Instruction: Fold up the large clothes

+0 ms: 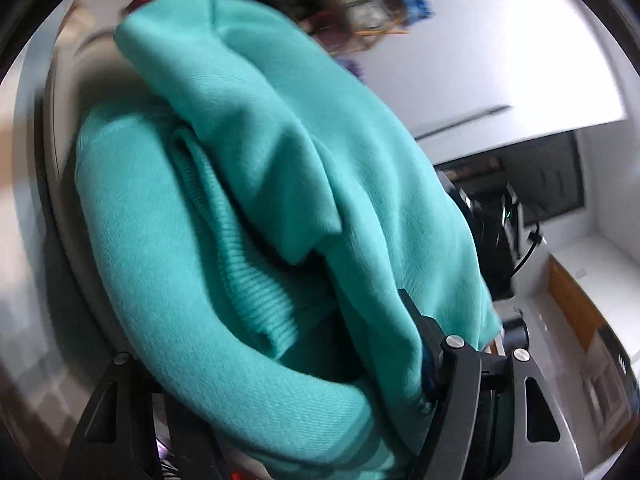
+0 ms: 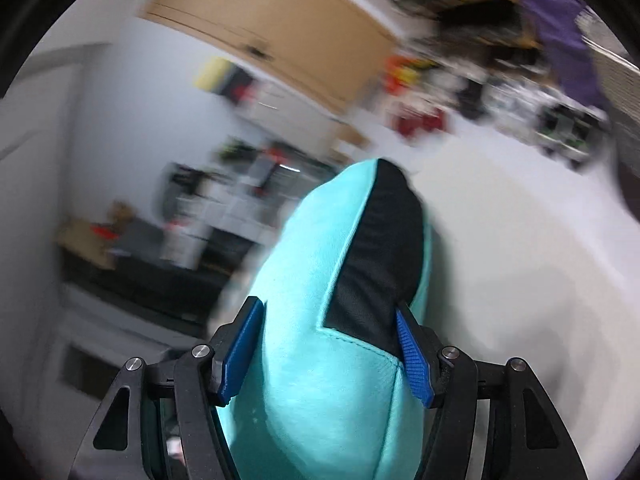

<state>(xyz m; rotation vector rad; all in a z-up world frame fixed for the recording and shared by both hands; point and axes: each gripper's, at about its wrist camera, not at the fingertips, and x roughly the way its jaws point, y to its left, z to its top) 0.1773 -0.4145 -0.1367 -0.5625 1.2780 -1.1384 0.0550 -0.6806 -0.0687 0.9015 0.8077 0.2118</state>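
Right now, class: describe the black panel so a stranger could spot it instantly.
Start in the right wrist view at the bulky turquoise garment bunched between the right gripper's blue pads. The black panel runs up its right side, the only dark, smoother patch, edged by a stitched seam.

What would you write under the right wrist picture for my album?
Right gripper with its blue-padded jaws closed on a bunched teal garment with a black panel, white table blurred behind.

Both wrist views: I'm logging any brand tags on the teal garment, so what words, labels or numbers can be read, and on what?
None can be read.
Teal garment: no tag or print shows; its black panel is blank.
Background shelves: motion-blurred; any text is illegible.
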